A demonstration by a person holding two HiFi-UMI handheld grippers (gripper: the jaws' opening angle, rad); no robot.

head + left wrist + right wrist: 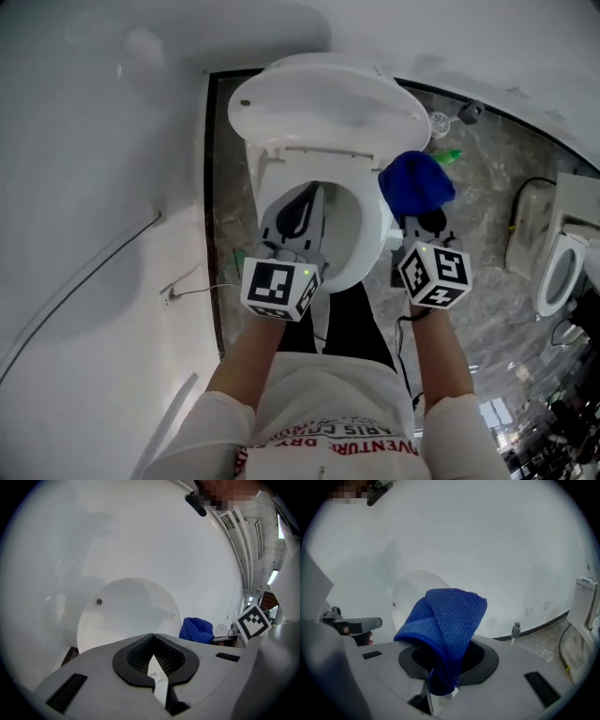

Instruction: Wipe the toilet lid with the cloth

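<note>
— Well, where's our cloth [451, 620]?
— Clamped in our right gripper [443, 677], beside the raised toilet lid [328, 103], seemingly apart from it. Our left gripper [154, 663] is closed, empty.

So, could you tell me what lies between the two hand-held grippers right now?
In the head view, the near side of the white toilet seat lies between the left hand-held gripper and the right hand-held gripper, which holds the blue cloth.
</note>
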